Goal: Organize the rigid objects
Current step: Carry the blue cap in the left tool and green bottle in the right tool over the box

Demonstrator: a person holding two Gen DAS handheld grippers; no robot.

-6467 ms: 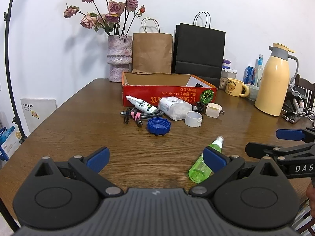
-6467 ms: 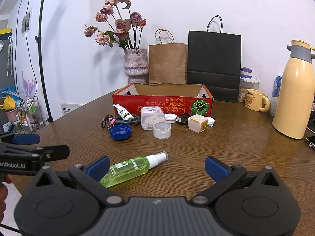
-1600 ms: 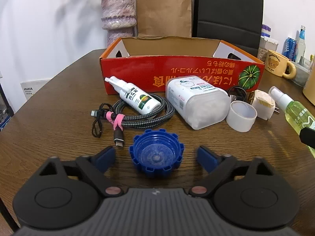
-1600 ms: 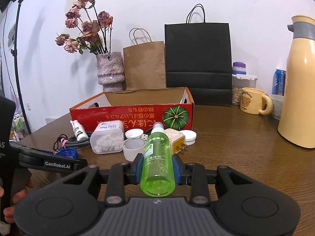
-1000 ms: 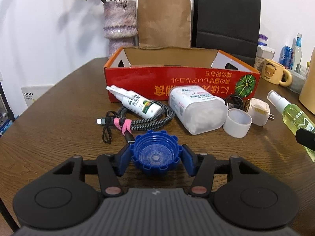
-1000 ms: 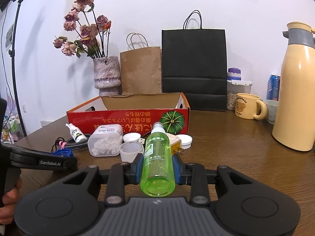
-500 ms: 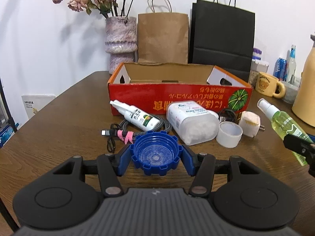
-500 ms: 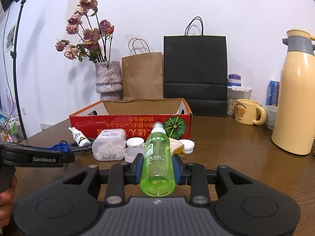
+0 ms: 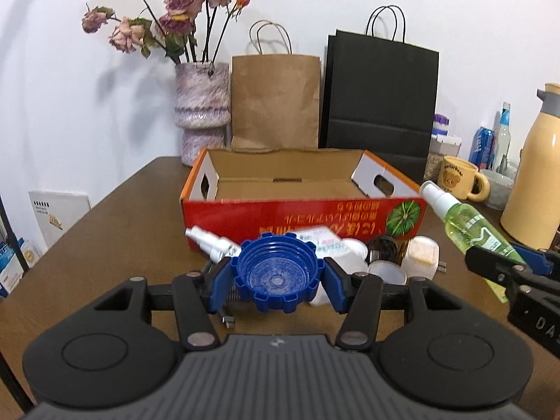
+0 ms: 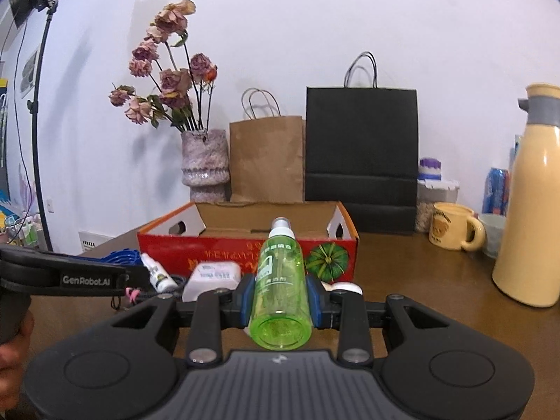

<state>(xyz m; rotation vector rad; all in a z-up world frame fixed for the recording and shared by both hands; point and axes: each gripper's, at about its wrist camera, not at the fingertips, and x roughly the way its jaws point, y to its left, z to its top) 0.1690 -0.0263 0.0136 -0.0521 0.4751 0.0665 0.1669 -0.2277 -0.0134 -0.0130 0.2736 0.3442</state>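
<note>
Left gripper (image 9: 278, 281) clamps the blue cap (image 9: 277, 272), held above the table (image 9: 115, 224) in front of the red box (image 9: 301, 215). Right gripper (image 10: 280, 295) clamps the green bottle (image 10: 280, 287), nozzle toward the box, also in front of it.

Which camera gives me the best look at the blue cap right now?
Left wrist view: the blue cap sits centred, open side up, clamped in the left gripper. The right wrist view shows only its blue edge behind that gripper's arm.
</note>
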